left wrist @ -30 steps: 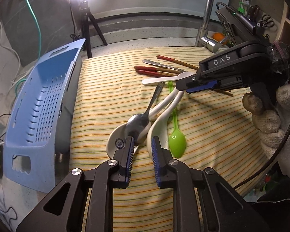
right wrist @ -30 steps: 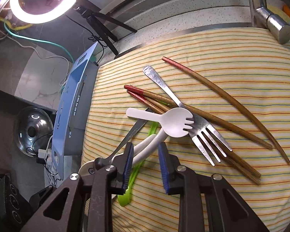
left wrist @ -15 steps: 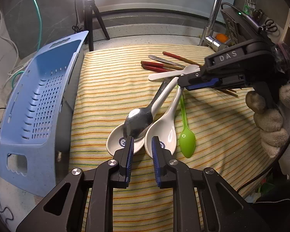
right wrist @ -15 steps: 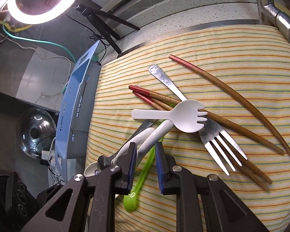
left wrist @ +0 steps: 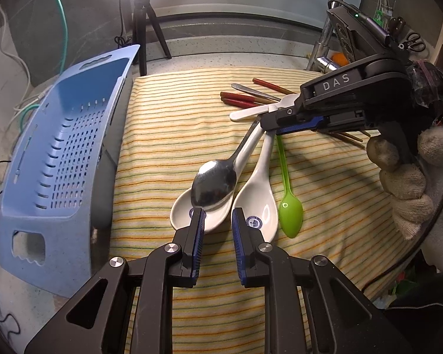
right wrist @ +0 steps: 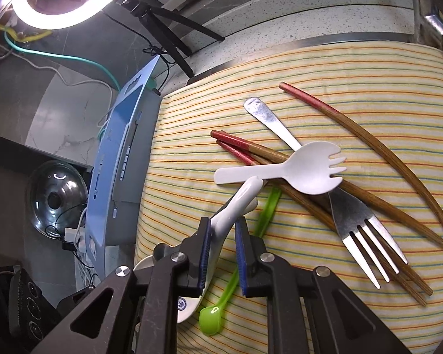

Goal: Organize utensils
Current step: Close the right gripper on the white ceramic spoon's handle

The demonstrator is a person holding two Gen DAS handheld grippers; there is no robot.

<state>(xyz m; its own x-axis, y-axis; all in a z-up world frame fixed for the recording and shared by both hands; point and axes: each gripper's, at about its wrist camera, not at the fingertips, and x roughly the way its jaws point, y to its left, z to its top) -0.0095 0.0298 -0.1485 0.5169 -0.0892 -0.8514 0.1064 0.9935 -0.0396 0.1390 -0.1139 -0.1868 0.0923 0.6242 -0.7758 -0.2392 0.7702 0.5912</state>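
changed: right tongs point(right wrist: 223, 231) have crept down the white spoon handles point(right wrist: 236, 203) since a second ago, jaws closing, handles between the pads; left tongs point(left wrist: 217, 221) barely shifted, jaws opening slightly.
meaning: looks like the right is taking the spoons to sort them; grip not yet firm by my read.
right tongs: narrowing round the handles, one pad touching, the other just off.
left tongs: loosened, nothing between pads, hovering at the bowl ends.
spoons: two white ceramic spoons point(left wrist: 251, 206) side by side, logo in bowls, metal spoon point(left wrist: 214, 187) nested in the left one.
green spoon point(left wrist: 291, 215): just right of white spoons.
spork point(right wrist: 283, 169), fork point(right wrist: 351, 215), chopsticks point(right wrist: 366, 144): piled beyond white spoons.
blue basket point(left wrist: 56, 159): left of white spoons, off the striped cloth point(left wrist: 168, 135) on the counter.
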